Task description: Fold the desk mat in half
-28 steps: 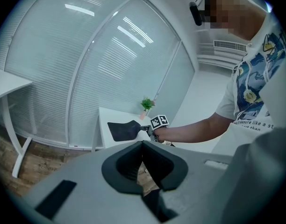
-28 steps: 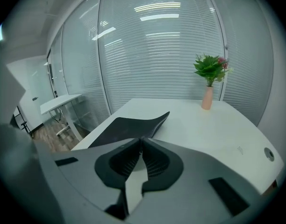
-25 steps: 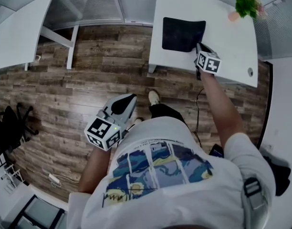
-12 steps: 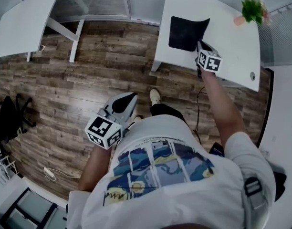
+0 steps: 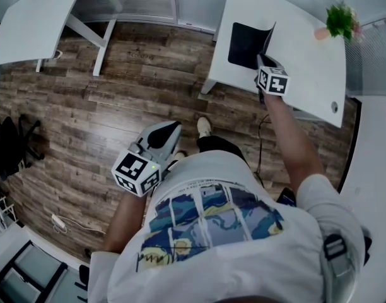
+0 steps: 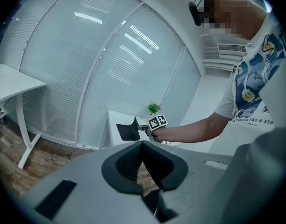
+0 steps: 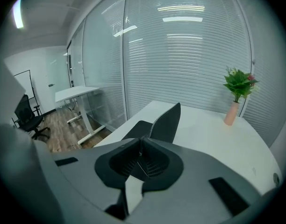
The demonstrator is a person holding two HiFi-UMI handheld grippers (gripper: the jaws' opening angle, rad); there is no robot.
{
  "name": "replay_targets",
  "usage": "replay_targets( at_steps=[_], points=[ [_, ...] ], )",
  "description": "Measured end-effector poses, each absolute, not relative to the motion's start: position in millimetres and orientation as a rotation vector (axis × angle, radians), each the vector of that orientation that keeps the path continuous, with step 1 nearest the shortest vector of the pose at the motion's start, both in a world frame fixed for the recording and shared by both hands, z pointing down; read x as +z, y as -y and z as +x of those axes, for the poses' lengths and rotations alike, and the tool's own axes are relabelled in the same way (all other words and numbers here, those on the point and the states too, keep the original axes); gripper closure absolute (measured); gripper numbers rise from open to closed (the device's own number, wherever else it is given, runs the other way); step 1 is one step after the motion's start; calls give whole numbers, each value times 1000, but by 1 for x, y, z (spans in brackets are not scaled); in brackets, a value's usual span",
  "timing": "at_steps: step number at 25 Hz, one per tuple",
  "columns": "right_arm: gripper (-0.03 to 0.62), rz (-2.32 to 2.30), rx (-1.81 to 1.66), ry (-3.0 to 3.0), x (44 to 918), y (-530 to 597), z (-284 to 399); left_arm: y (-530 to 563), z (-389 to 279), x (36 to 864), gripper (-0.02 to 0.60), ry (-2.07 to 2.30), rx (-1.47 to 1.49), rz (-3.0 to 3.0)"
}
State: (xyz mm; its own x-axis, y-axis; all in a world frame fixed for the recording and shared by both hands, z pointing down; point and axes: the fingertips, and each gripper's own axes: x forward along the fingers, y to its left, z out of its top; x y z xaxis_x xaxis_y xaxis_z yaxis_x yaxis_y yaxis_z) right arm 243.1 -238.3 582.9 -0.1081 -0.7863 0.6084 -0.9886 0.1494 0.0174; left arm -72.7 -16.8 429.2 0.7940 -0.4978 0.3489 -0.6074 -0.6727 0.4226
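Seen from above, looking down over my own shoulders. At far left a second white desk [image 5: 35, 21] stands apart on its angled legs, and below it a black office chair [image 5: 13, 147] sits at the edge of the wood-plank floor [image 5: 117, 106].

My left gripper [image 5: 168, 133] hangs low over the floor beside my body, well apart from the work desk. Its jaws are pressed together with nothing between them. Its marker cube [image 5: 136, 172] faces up toward my head. Just to its right, one of my shoes [image 5: 204, 127] shows on the planks.

Further right is the white desk [image 5: 306, 62] where I am working. The black desk mat [image 5: 246, 43] lies at the desk's left end, near the corner. Most of it rests flat, but its right edge stands up off the surface in a curved flap.

My right gripper [image 5: 264, 59], at the end of my outstretched arm, is clamped narrowly on that raised edge; its own view shows the dark sheet rising straight out from between the pads.

At the far right corner of the desk, a small green plant [image 5: 340, 19] stands in a pink vase [image 5: 321, 33], well clear of the mat.
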Motion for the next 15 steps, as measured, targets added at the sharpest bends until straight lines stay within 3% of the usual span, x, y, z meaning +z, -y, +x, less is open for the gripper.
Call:
replay_targets(
  at_steps=[15],
  points=[
    [574, 1513, 538, 1975, 620, 249, 196, 11, -90, 430, 578, 916, 286, 2409]
  ],
)
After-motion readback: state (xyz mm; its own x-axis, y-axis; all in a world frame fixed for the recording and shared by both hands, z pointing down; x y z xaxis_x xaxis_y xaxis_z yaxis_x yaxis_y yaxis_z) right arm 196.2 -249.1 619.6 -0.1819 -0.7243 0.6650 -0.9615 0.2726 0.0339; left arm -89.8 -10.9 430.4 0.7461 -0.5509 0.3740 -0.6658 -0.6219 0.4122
